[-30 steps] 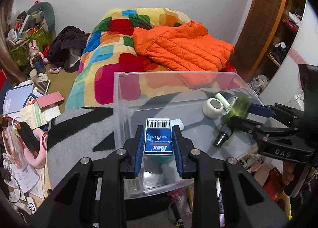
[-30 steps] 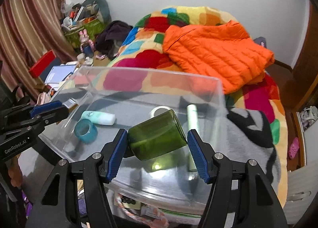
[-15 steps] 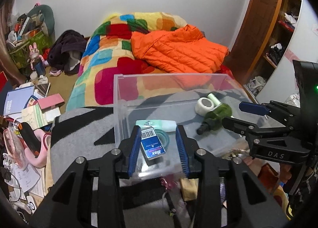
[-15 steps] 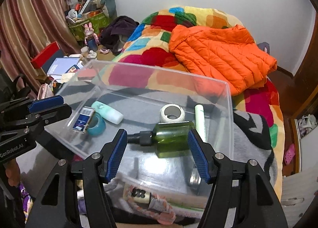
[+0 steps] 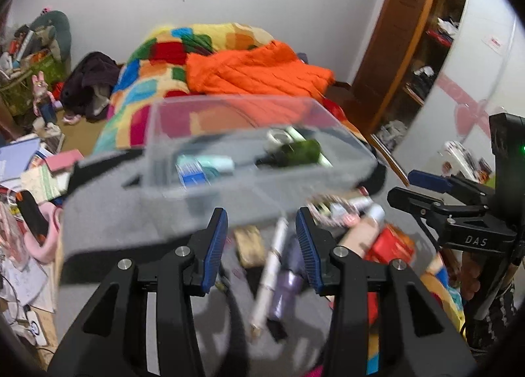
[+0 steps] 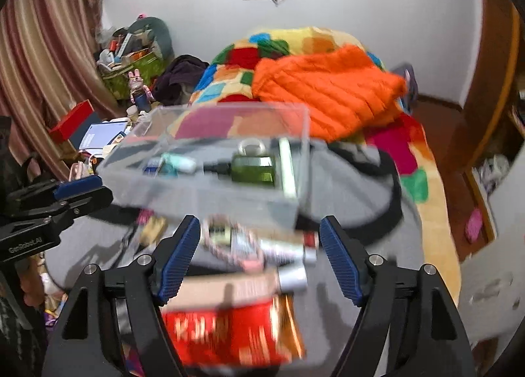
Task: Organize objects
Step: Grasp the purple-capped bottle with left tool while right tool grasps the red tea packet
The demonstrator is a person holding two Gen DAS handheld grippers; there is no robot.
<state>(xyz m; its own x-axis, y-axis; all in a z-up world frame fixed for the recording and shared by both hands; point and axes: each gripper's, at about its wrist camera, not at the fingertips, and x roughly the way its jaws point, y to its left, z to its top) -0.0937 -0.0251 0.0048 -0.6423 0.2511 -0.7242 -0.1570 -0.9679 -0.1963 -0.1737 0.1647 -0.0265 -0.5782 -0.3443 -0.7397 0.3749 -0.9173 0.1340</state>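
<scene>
A clear plastic box [image 5: 229, 193] [image 6: 210, 194] sits on a grey blanket. Inside lie a green bottle [image 5: 295, 150] [image 6: 252, 166], a blue box [image 5: 193, 173], a mint tube [image 5: 216, 162] [image 6: 178, 162], a tape roll [image 6: 252, 146] and a pale stick [image 6: 287, 163]. My left gripper [image 5: 261, 247] is open and empty, in front of the box above a white pen [image 5: 270, 273] and a purple bottle [image 5: 287, 290]. My right gripper [image 6: 259, 258] is open and empty above a red packet [image 6: 226, 331] and silver tubes [image 6: 288, 250]. Both views are motion-blurred.
A bed with a colourful quilt [image 5: 154, 81] and an orange jacket [image 5: 259, 71] [image 6: 328, 84] lies behind the box. Books and clutter [image 5: 26, 163] cover the floor at left. A wooden wardrobe [image 5: 407, 48] stands at right.
Both grippers let go of their items, the blue box and the green bottle, which now lie in the clear box. Both grippers have pulled back and tilted down toward the loose items in front.
</scene>
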